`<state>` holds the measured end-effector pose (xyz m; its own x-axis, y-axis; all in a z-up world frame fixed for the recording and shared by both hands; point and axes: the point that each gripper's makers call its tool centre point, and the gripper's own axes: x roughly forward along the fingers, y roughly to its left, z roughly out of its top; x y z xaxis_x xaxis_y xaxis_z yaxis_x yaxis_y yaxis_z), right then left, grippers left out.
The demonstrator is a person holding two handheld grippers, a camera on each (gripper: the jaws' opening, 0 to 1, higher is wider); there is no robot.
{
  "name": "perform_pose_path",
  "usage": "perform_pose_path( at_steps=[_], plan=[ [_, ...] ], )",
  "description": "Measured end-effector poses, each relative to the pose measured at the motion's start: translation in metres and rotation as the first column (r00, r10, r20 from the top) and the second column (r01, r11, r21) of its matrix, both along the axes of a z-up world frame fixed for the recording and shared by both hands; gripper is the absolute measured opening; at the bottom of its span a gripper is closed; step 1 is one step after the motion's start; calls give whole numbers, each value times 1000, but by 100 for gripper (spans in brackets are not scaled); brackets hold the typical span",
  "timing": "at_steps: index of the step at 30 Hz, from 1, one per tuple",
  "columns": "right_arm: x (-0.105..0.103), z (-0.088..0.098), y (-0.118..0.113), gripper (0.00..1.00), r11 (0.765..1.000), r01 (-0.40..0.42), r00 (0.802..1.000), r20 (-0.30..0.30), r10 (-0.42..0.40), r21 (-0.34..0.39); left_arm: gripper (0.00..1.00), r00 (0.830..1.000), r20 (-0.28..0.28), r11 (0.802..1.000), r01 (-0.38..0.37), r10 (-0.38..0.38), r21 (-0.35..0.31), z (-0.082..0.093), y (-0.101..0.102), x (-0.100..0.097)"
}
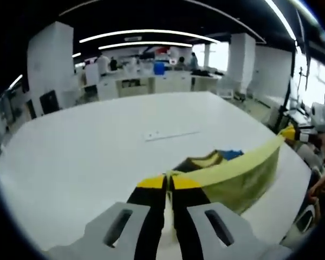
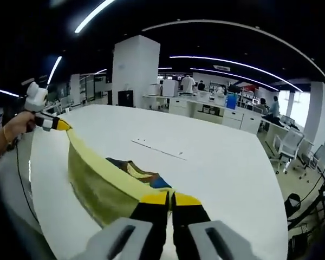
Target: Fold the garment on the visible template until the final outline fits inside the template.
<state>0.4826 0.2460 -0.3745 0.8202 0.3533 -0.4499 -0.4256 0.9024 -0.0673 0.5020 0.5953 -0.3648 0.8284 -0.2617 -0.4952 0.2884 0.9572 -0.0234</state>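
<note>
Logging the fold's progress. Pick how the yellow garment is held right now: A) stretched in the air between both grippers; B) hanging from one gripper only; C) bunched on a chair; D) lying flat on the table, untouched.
A: the left gripper and right gripper each clamp one end of the garment, which is stretched between them above the white table.

The garment (image 1: 233,176) hangs as a taut band, so its lower part is hidden behind its own fold. The printed pattern at 12 o'clock of the right gripper (image 2: 169,201) is too small to read. People at the far desks (image 2: 216,111) are blurred.
</note>
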Motion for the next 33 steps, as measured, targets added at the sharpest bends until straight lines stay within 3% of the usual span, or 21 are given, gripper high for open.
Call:
perform_pose_path(
  at_steps=[7,12,18,33],
  plan=[
    [34,-5,-1,0,1000,15,1000,13,-16,10,0,999,10,999,-39,39,-4,-9,3,25],
    [53,-14,2,0,1000,27,999,17,-27,10,0,996,4,995,-91,91,-46,-19,6,43],
    [74,-34,0,0,999,54,999,4,-54,0,0,992,-3,990,-124,124,-72,-36,5,64],
    [111,-104,2,0,995,97,991,-95,-99,-23,0,980,-59,981,-192,190,-39,-102,8,96]
  ],
)
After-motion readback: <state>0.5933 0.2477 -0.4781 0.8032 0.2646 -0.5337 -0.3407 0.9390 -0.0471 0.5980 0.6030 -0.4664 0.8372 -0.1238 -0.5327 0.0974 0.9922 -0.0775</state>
